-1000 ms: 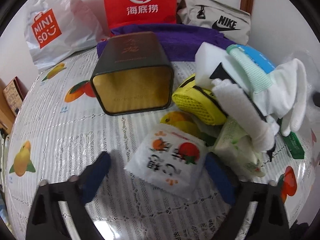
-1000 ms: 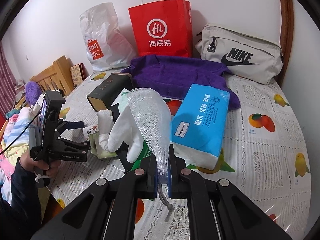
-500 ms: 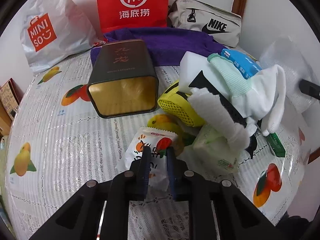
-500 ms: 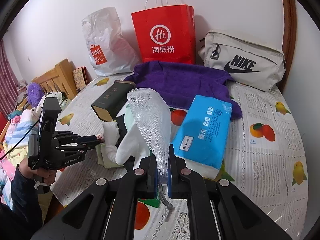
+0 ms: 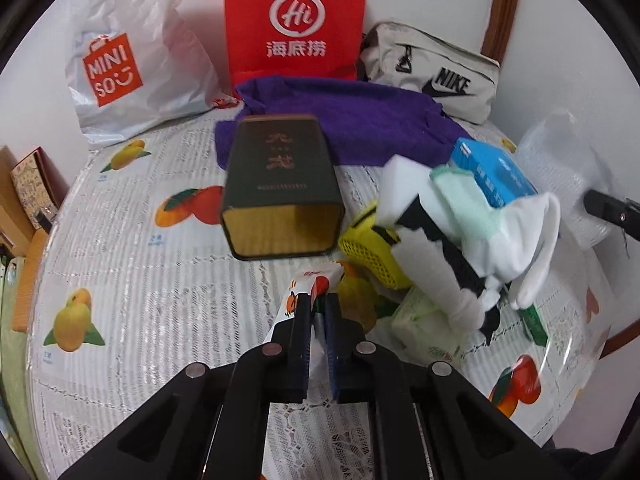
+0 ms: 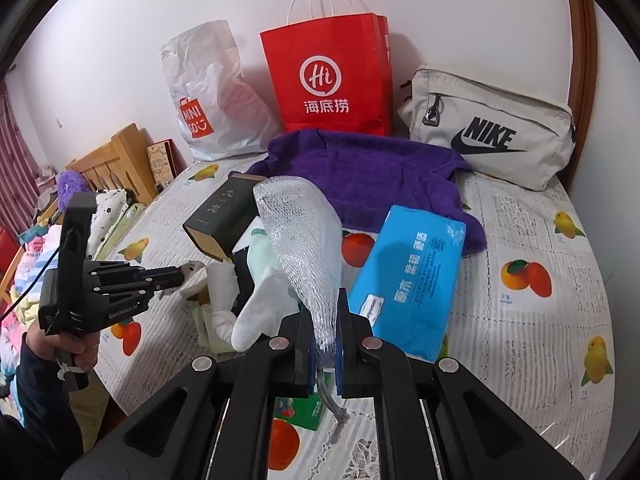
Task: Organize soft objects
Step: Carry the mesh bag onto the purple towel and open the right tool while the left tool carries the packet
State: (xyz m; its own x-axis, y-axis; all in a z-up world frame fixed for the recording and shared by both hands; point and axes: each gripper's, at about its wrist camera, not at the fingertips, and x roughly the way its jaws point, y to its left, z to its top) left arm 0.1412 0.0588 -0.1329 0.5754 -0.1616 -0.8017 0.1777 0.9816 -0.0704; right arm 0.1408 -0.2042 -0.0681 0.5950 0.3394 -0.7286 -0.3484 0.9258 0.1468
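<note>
My left gripper is shut on a white tissue packet with fruit print, which hangs just above the tablecloth. The right wrist view shows that gripper at the left with the packet at its tips. My right gripper is shut on the lower end of a clear mesh bag that stands up in front of it. A pile of white gloves and socks, a yellow mesh pouch and a green tissue pack lie to the right of the left gripper.
A dark tin box lies on its side, open mouth toward me. Behind it are a purple towel, a red paper bag, a white Miniso bag and a grey Nike bag. A blue tissue pack lies right of the pile.
My left gripper closed from wide open onto the fruit-print packet and lifted it off the table. My right gripper stayed shut on the mesh bag and rose slightly.
</note>
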